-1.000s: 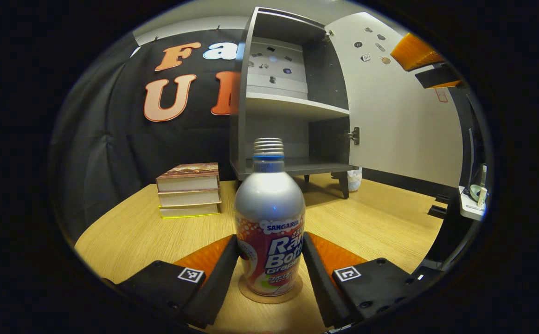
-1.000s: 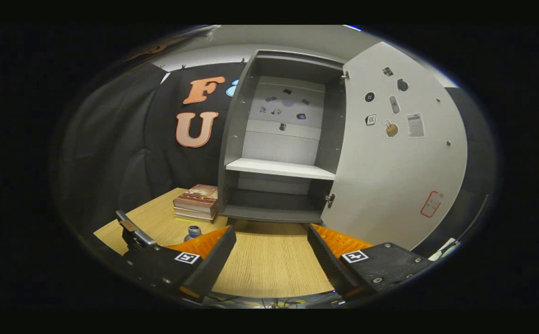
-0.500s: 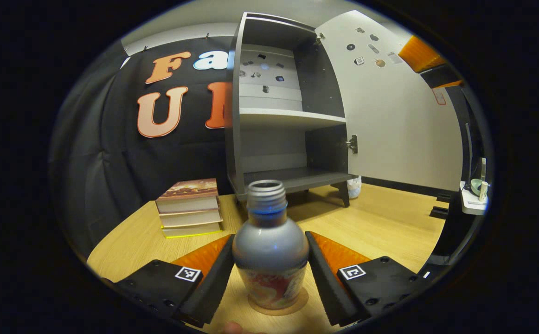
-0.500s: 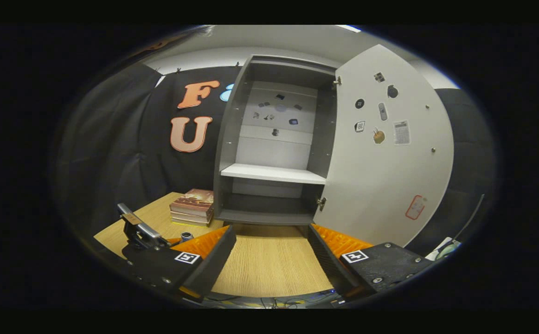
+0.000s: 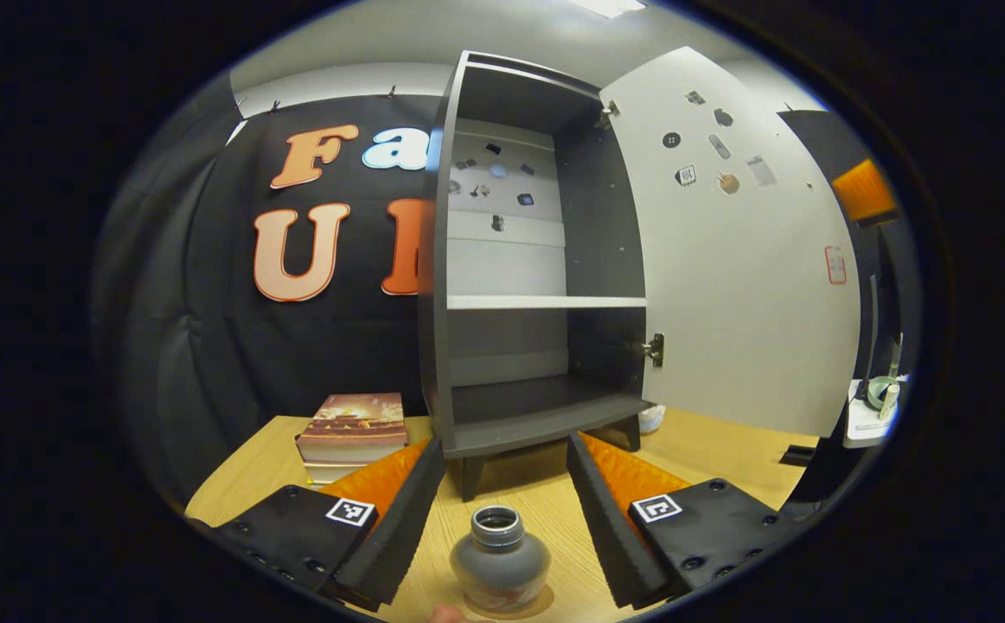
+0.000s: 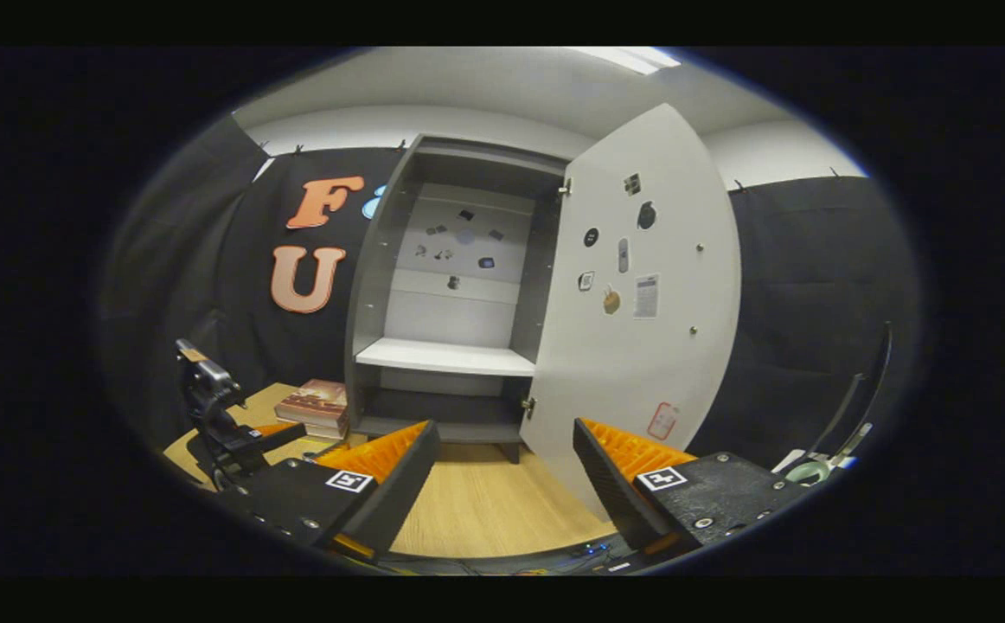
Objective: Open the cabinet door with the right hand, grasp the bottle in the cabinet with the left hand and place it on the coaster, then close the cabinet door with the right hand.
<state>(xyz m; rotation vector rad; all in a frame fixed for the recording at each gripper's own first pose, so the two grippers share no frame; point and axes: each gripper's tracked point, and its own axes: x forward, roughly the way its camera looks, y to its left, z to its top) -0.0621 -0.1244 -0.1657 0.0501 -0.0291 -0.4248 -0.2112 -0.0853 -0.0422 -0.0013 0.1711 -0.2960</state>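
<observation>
Left gripper (image 5: 502,484) spread wide, holding nothing, raised above the bottle (image 5: 499,561). Bottle standing upright on the coaster (image 5: 546,597), low between the two fingers and clear of both, open threaded neck seen from above. Beyond the fingertips, the cabinet (image 5: 502,260) standing on the wooden table (image 5: 710,454), its lower compartment and the upper shelf (image 5: 546,302) bare. To the left of the left finger, a stack of books (image 5: 353,428) beside the cabinet's foot. To the right, the cabinet door (image 5: 745,260) swung fully out, small stickers near its top.

Right gripper (image 6: 507,472) likewise spread wide and holding nothing, fingers apart over the table edge. Straight ahead of its right finger, the lower edge of the open door, near but whether touching cannot be told. Far to its left, the other gripper's dark body above the table.
</observation>
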